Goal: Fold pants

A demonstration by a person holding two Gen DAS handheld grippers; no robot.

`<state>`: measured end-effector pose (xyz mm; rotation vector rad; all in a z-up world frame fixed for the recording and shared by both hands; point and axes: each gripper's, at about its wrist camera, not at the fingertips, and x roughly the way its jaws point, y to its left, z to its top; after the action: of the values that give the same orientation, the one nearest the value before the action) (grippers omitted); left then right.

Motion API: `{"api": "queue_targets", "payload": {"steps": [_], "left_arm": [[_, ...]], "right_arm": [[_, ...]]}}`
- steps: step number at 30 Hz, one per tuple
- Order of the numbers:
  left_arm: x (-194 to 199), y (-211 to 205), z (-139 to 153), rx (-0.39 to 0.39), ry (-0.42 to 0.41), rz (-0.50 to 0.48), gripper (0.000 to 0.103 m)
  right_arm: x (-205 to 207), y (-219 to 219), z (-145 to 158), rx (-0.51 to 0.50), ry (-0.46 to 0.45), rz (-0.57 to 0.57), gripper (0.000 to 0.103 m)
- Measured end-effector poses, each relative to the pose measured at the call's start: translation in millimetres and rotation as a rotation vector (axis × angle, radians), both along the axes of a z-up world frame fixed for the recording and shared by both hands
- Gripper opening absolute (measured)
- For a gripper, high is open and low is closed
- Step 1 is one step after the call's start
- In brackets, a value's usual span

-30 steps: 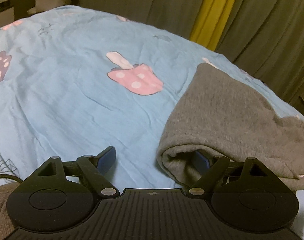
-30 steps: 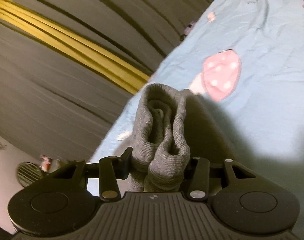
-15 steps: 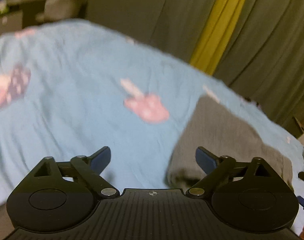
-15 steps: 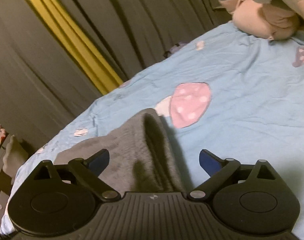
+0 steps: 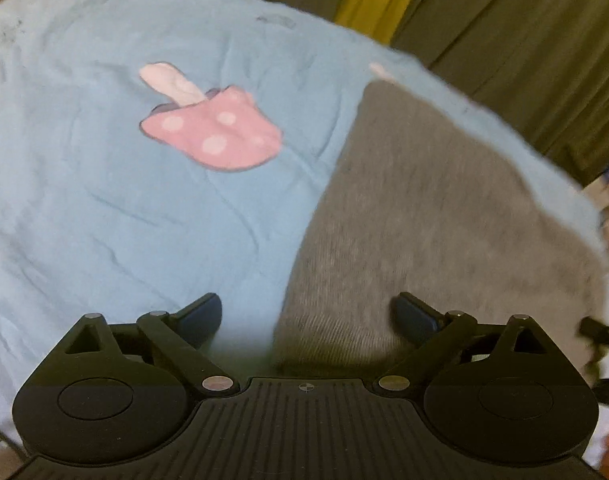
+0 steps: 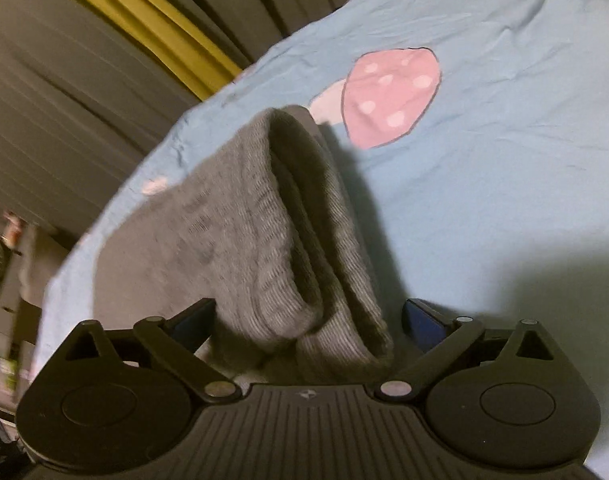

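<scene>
- Plainly, the left gripper (image 5: 306,318) stands with its blue-tipped fingers (image 5: 200,314) spread wide and nothing between them but air; it hangs above the bed.
- Under that gap runs the near corner of the grey pants (image 5: 424,216): the right finger sits over the grey fabric, the left finger over bare sheet. Whether either finger touches the cloth I cannot tell, as this view is blurred.
- The right gripper (image 6: 308,318) is likewise spread wide, its blue pads (image 6: 422,320) set on either side of a thick bundle of the pants (image 6: 264,248).
- That bundle shows several stacked ribbed layers with rounded folded edges, rising between the fingers and filling most of the gap; the left pad seems to be against the fabric, the right pad just beside it, though contact is hard to judge.
- Beyond the bundle the pants lie as a flat folded slab near the bed's edge, on the side of the curtains.
- The light blue sheet (image 6: 524,160) is lightly creased and carries a pink mushroom print (image 6: 390,96), just beyond the far end of the pants in the right wrist view, and well to the left of them in the left wrist view (image 5: 212,132).
- Behind the bed hang grey curtains (image 6: 64,100) with a yellow strip (image 6: 144,16) between them.
</scene>
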<state>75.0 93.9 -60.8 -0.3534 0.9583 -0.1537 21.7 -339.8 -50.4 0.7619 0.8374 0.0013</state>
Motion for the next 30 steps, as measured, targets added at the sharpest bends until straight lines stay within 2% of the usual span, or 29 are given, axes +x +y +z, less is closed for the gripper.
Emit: {"api": "queue_targets", "payload": {"steps": [2, 8, 11, 13, 15, 19, 25, 30], "left_arm": [[4, 6, 0, -0.047, -0.009, -0.027, 0.098], [35, 9, -8, -0.124, 0.019, -0.085, 0.098], [51, 4, -4, -0.137, 0.023, -0.165, 0.098], [61, 2, -2, -0.179, 0.024, -0.196, 0.098], [73, -1, -7, -0.221, 0.069, -0.235, 0.098], [94, -6, -15, -0.223, 0.096, -0.285, 0.100], [121, -24, -16, -0.273, 0.165, -0.365, 0.101], [130, -53, -23, -0.189, 0.172, -0.385, 0.101]], "right_arm": [[7, -4, -6, 0.060, -0.029, 0.023, 0.099], [29, -17, -18, 0.118, -0.117, 0.081, 0.099], [42, -28, -23, 0.178, -0.121, 0.131, 0.099], [50, -33, -25, 0.210, -0.110, 0.181, 0.099], [60, -36, -27, 0.241, -0.099, 0.217, 0.099], [68, -40, -31, 0.294, -0.107, 0.258, 0.099], [81, -33, -31, 0.278, -0.131, 0.331, 0.099], [88, -30, -32, 0.265, -0.166, 0.368, 0.099]]}}
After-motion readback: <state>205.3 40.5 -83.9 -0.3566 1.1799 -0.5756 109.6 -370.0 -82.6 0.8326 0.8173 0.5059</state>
